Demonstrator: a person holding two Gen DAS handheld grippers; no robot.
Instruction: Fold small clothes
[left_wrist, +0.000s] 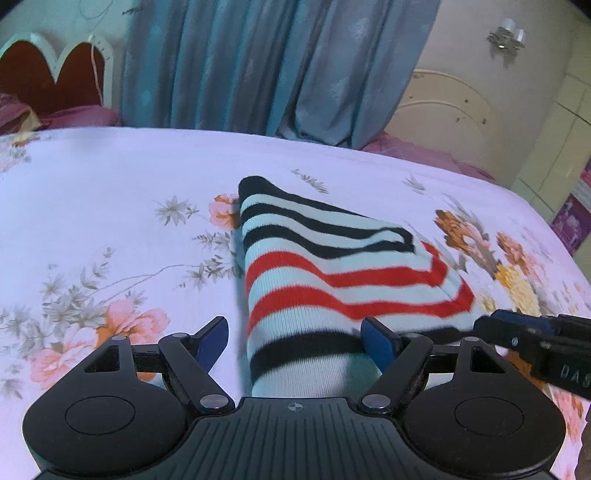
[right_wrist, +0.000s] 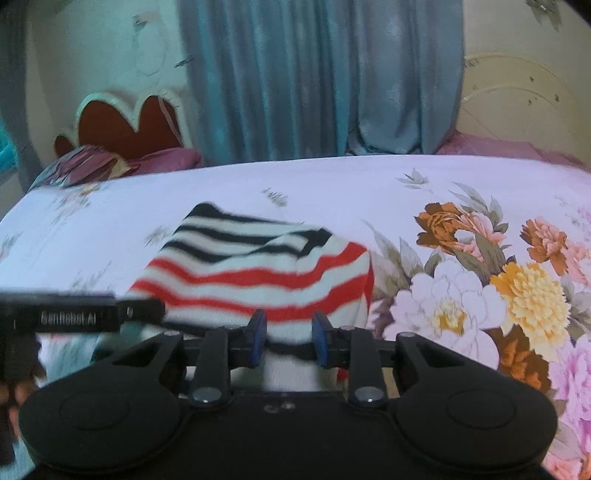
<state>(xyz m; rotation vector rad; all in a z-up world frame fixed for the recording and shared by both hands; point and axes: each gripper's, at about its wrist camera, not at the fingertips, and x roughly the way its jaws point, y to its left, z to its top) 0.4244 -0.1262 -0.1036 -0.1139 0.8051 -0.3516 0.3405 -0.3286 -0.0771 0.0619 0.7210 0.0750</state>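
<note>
The floral bedsheet (left_wrist: 92, 206) fills most of both views. A striped sock (left_wrist: 314, 266) lies on it, long axis running near to far, black toe end pointing away toward the blue curtain (left_wrist: 266, 62). Its near white cuff is cut off behind both tools. Left gripper (left_wrist: 299, 339) has jaws wide apart around the sock. Right gripper (right_wrist: 289, 338) is partly closed around the cuff; real clamping is hard to tell, it's blurry.

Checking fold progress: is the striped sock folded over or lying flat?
Folded over: the striped sock bends at a crease, its black-striped part lying over the red-striped part, on the floral bedsheet.
</note>
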